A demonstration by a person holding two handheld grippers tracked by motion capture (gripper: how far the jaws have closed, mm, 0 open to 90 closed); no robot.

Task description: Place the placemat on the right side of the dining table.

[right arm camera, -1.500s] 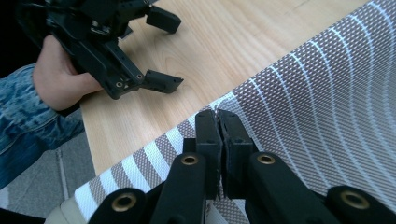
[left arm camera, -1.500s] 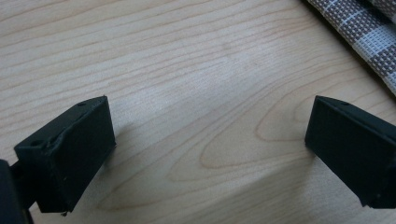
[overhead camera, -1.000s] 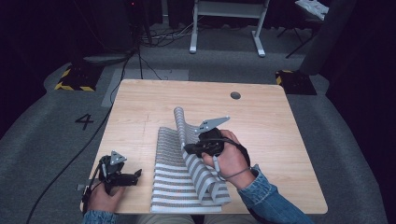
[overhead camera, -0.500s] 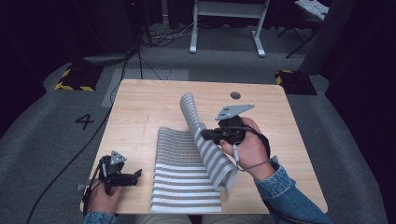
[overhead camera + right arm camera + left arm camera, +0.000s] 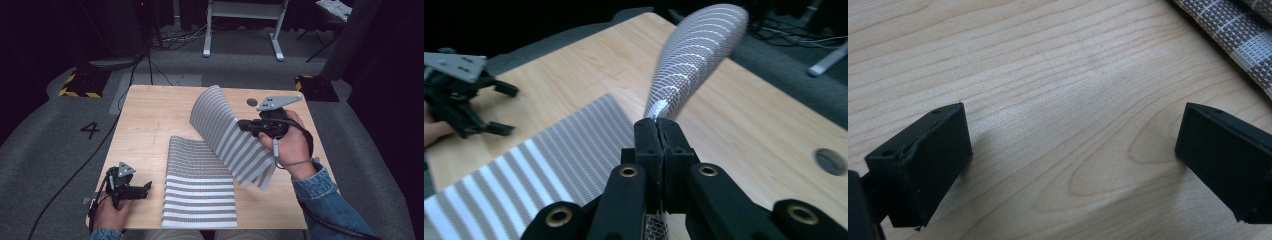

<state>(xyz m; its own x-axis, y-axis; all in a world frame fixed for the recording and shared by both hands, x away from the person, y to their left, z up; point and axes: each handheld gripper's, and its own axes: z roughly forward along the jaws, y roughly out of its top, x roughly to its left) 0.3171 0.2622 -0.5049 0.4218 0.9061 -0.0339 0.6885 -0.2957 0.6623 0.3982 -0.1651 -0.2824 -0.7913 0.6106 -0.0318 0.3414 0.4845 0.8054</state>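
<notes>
Since the earlier frames the right gripper (image 5: pixel 246 125) has carried its pinched edge of the striped mat (image 5: pixel 200 195) up and out toward the far right side of the table (image 5: pixel 150 107), so the lifted flap now stands taller and arcs over further right; the left gripper (image 5: pixel 145 189) hasn't moved. Right jaws are fully closed on the mat's edge, clear in the right gripper view, where the woven strip (image 5: pixel 694 60) rises straight out from between the two pressed pads. Left jaws stand wide open with nothing between them, just bare wood in the left gripper view, with a corner of the mat (image 5: pixel 1233 35) near the right-hand jaw but not touching. The mat's near half lies flat at the centre-front of the table with its stripes running left-right; the lifted half curls up from the fold line toward the far edge, hanging from the right gripper. Key relation: the free flap runs from the right jaws down and leftward to the flat part, its long axis front to back on the table. The right hand is the one on it; the left hand (image 5: pixel 107 212) rests at the near-left corner just beside the flat part's near edge. Judged step: unfolding or flipping the mat open, roughly midway.
</notes>
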